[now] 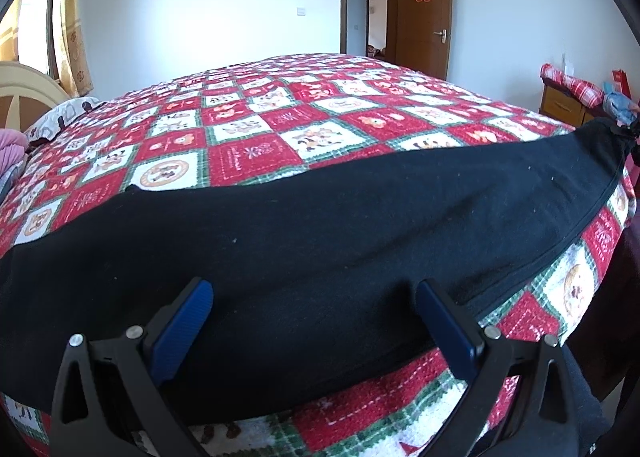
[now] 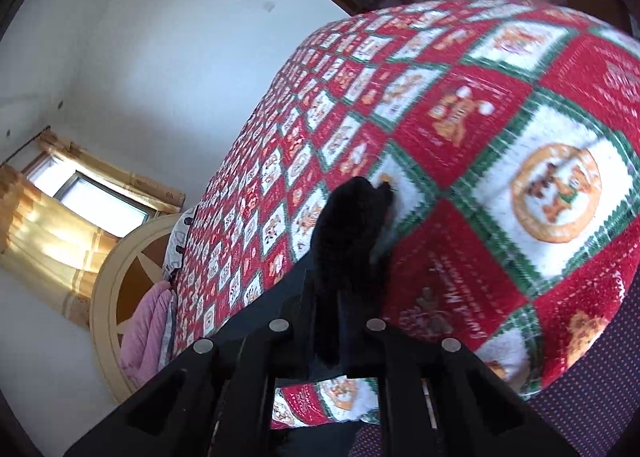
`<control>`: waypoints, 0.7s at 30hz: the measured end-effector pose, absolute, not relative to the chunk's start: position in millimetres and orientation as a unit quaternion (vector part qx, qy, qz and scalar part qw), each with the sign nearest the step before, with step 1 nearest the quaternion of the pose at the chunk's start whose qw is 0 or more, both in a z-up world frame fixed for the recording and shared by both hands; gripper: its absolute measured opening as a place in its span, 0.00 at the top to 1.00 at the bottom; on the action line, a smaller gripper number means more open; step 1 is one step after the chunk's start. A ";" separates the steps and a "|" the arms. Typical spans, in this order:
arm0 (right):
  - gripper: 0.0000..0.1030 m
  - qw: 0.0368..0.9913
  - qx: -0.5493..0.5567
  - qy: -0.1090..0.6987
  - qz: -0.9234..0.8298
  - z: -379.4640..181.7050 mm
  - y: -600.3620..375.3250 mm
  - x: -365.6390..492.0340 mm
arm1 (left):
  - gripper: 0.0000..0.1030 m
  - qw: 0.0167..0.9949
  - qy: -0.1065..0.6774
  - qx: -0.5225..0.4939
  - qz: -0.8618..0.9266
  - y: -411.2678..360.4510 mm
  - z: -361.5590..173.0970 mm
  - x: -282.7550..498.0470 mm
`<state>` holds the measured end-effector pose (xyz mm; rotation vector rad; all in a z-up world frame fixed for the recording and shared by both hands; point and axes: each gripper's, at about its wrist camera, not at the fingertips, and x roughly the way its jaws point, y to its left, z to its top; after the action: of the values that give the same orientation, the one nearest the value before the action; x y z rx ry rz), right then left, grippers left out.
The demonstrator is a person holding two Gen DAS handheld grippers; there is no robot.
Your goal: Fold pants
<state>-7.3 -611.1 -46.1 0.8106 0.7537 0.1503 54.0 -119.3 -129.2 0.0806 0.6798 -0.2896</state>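
Black pants lie stretched across the near edge of the checked red quilt, directly ahead of the left gripper, whose blue-padded jaws stand wide apart over the cloth. Right gripper is clamped on a bunched end of the pants above the quilt.
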 end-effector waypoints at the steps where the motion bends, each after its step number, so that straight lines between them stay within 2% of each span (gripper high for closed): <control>1: 0.92 0.852 0.376 0.358 0.073 -43.2 -605.9 -5.7 | 0.00 0.932 0.332 0.033 -0.144 -116.9 -127.5 53.4; 21: 0.92 0.882 0.231 0.381 0.157 -38.1 -446.4 41.8 | 0.00 0.938 0.317 -0.040 -0.133 -57.7 -106.6 35.7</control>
<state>41.8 -446.4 -38.1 0.4808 0.7927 0.3260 35.7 -57.7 -106.6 -0.0819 0.6478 -0.2710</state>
